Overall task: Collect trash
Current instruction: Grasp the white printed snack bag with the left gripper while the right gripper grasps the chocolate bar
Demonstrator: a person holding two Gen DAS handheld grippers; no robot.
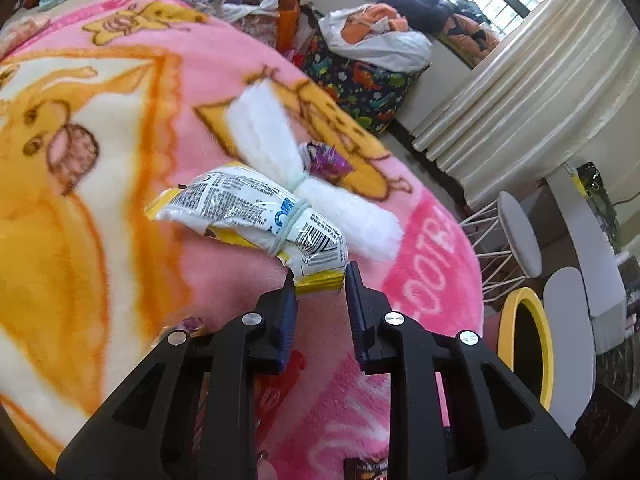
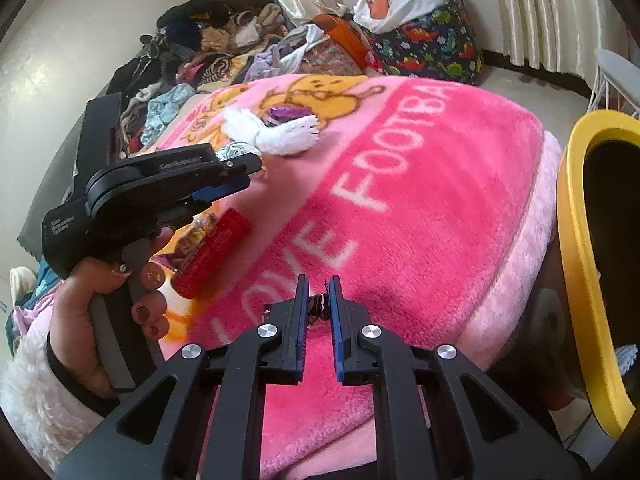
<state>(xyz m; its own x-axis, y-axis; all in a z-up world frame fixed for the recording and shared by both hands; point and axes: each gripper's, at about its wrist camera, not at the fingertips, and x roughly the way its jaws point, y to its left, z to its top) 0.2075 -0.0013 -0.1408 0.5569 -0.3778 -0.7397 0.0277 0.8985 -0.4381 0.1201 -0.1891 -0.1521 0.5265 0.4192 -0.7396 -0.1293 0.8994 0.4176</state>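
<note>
A white and yellow snack packet [image 1: 248,212] bound with a rubber band lies on the pink blanket [image 1: 432,264]. My left gripper [image 1: 320,286] is shut on its yellow end, and both pads touch it. The right wrist view shows this left gripper [image 2: 254,170] from the side, held by a hand [image 2: 92,292], with the packet [image 2: 236,150] at its tips. My right gripper [image 2: 319,300] is shut on a small dark crumpled wrapper [image 2: 319,307] just above the blanket [image 2: 440,208]. A yellow-rimmed bin [image 2: 576,240] stands beside the bed at the right.
A white fluffy bundle [image 1: 276,140] and a purple wrapper [image 1: 326,158] lie beyond the packet. A red wrapper [image 2: 212,252] and a gold one [image 2: 200,232] lie near the hand. Piled clothes [image 2: 208,40], a dinosaur-print bag [image 2: 432,44], stools [image 1: 520,232] and curtains surround the bed.
</note>
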